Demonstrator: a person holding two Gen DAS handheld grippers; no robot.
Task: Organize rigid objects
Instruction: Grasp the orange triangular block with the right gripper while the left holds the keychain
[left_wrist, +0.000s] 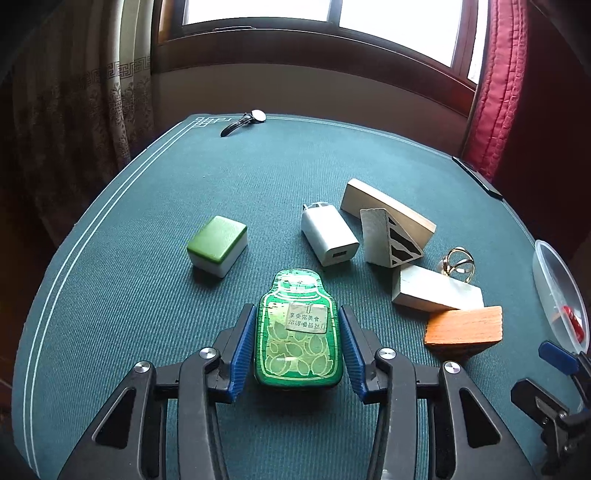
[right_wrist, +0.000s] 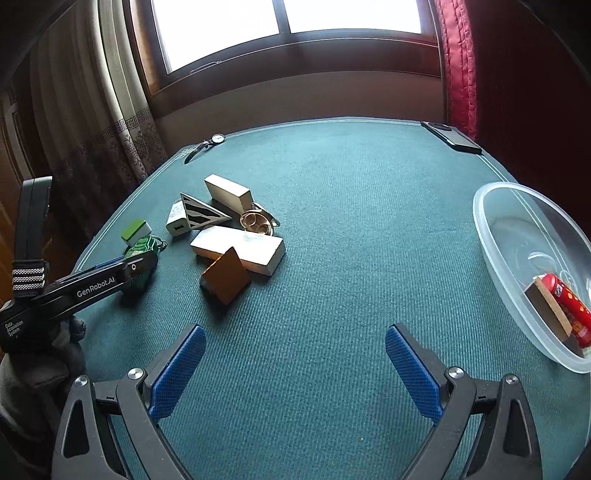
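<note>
A green bottle-shaped tin (left_wrist: 297, 332) lies flat on the teal table mat (left_wrist: 147, 295). My left gripper (left_wrist: 297, 310) is shut on it, its blue pads against both long sides. Beyond it are a green-topped tile (left_wrist: 217, 243), a white charger (left_wrist: 328, 236), a triangular piece (left_wrist: 388, 240), a pale wooden block (left_wrist: 384, 216), a grey-white block (left_wrist: 436, 291), an orange-brown block (left_wrist: 463, 326) and gold rings (left_wrist: 458, 264). My right gripper (right_wrist: 295, 330) hangs open over bare mat, to the right of the pile. A clear bowl (right_wrist: 491, 229) at the right holds a red object (right_wrist: 569, 306) and a brown block (right_wrist: 546, 310).
A wristwatch (left_wrist: 245, 120) lies at the mat's far left corner and a dark phone (right_wrist: 452, 137) at the far right edge. Curtains and a window stand behind the table. Bare mat stretches between the pile and the bowl.
</note>
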